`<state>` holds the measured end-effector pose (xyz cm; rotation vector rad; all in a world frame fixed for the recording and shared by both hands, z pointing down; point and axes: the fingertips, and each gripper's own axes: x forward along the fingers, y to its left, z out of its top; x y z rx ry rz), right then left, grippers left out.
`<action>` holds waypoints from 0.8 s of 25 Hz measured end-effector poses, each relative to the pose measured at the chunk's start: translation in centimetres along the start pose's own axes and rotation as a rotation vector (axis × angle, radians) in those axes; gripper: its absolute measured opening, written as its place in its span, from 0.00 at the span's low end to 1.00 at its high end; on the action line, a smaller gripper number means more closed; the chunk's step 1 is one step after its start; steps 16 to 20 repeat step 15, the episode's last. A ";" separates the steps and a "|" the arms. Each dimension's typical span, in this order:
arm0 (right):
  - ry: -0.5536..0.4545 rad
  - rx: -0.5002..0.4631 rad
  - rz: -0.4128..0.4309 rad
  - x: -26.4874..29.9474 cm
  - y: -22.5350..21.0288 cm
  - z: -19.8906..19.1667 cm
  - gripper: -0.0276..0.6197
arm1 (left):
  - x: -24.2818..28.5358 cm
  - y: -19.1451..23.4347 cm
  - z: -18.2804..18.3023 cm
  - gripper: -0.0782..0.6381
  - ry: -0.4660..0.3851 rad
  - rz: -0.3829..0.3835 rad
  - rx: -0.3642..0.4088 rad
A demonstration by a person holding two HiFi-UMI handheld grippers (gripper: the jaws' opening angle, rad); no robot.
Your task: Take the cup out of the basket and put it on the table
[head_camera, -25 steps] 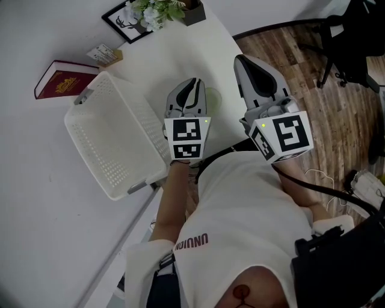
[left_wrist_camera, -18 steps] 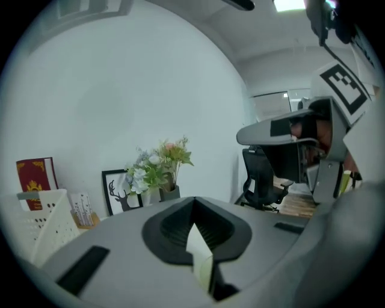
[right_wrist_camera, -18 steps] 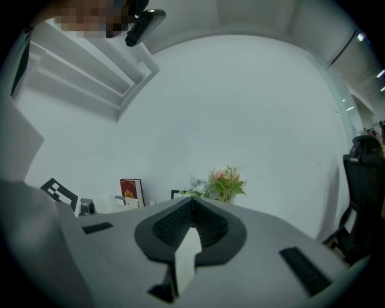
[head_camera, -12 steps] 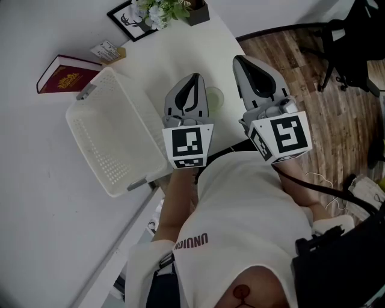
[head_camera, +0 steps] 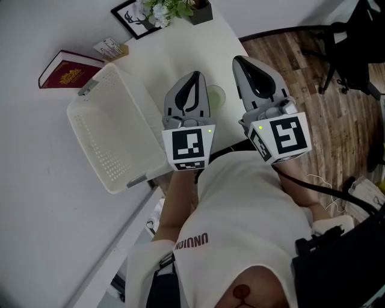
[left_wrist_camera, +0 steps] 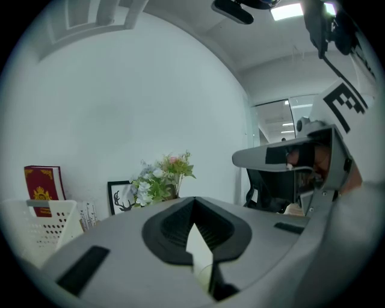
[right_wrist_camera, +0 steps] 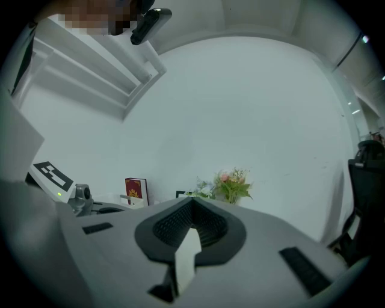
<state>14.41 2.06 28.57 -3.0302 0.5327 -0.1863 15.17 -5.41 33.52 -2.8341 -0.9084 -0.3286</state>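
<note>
Grippers are hanging side by side over the near edge of a white desk (head_camera: pixel 174 54), both pointing away from the person. The left gripper (head_camera: pixel 193 78) is keeping its jaws pressed together, with only a thin slit showing between the pads in its own view and nothing held. The right gripper (head_camera: pixel 242 62) is doing the same, jaws together and empty.

The cup (head_camera: pixel 216 96), pale green, is sitting on the desk outside the basket, in the gap between the two grippers, at about 3 o'clock from the left gripper's body and partly hidden behind it. The white mesh basket (head_camera: pixel 139 115) is lying at 9 o'clock from the left gripper, just beside it and set at an angle across the desk.

Beyond the basket, at 10 o'clock, a red book (head_camera: pixel 63 69) is standing against the pale wall (right_wrist_camera: pixel 240 120), with a small card box (head_camera: pixel 108 48) just beside it. At 12 o'clock on the far end of the desk, a black-framed picture (head_camera: pixel 128 18) is leaning beside a pot of flowers (head_camera: pixel 163 8).

Off the desk's right side, at 2 o'clock, brown wooden flooring (head_camera: pixel 307 66) is running back to a black office chair (head_camera: pixel 355 36). The person's white shirt (head_camera: pixel 252 204) is filling the lower middle of the head view.
</note>
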 end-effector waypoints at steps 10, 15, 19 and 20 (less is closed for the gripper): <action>-0.009 0.001 0.027 0.1 0.7 0.1 0.07 | -0.7 0.2 0.4 0.12 -0.013 0.018 0.002; -0.009 0.003 0.035 0.2 1.1 0.0 0.07 | -0.9 0.4 0.5 0.12 -0.021 0.025 0.002; -0.009 0.003 0.035 0.2 1.1 0.0 0.07 | -0.9 0.4 0.5 0.12 -0.021 0.025 0.002; -0.009 0.003 0.035 0.2 1.1 0.0 0.07 | -0.9 0.4 0.5 0.12 -0.021 0.025 0.002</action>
